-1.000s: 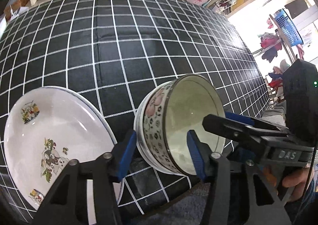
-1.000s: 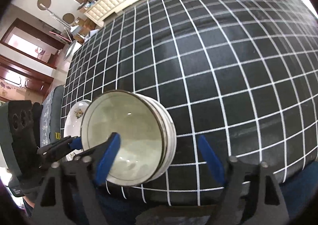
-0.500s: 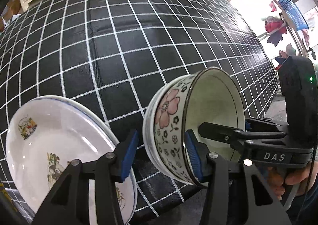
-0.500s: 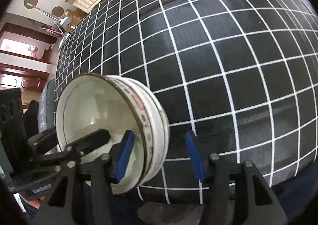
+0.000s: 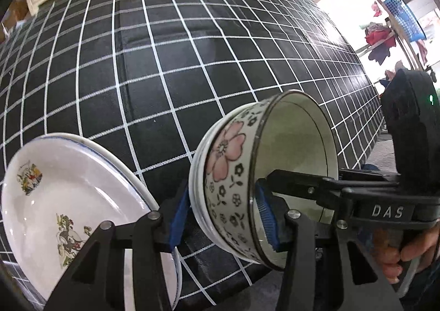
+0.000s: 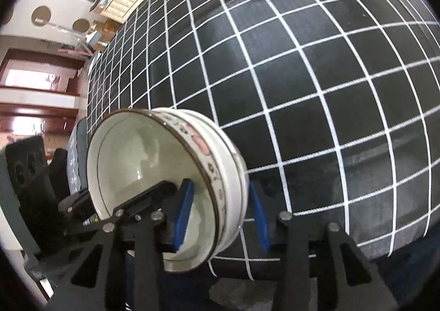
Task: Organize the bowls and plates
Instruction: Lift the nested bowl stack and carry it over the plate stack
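Over the table's near edge, both jaws clamp the bowl stack (image 5: 228,173), the right newly closed.

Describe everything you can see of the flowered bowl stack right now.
The bowl stack looks like glazed ceramic: a white top bowl with a pink flower, small dark blossoms and a dark rim line, nested in plainer white bowls. It is tipped, its pale, empty inside facing the right tool. Both tools straddle its wall, one pad inside, one outside; the left tool grips it, and the right's jaws have just been closing on it.
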